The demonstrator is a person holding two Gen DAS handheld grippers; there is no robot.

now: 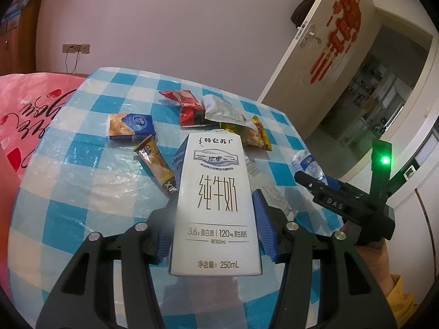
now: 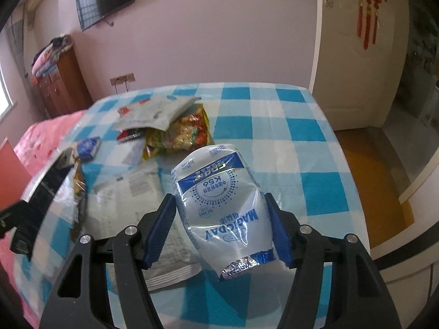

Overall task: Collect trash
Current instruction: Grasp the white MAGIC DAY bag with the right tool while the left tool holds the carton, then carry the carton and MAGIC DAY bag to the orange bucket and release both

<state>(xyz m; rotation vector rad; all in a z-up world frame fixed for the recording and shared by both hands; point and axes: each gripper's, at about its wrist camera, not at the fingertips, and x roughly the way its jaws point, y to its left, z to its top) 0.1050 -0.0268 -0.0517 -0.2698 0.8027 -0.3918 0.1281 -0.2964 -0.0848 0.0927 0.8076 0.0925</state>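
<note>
Left wrist: milk carton (image 1: 214,205) clamped upright between the jaws.

White milk carton (image 1: 213,205) and crumpled blue-white yogurt bottle (image 2: 225,205), both lifted; assorted wrappers (image 1: 192,107) mid-tablecloth.

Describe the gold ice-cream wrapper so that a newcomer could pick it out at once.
On the blue-and-white checked table, look just left of the milk carton held in the left gripper. The gold ice-cream wrapper lies there, slanted. Unlike the squat blue biscuit packet behind it, it is long and narrow.
</note>
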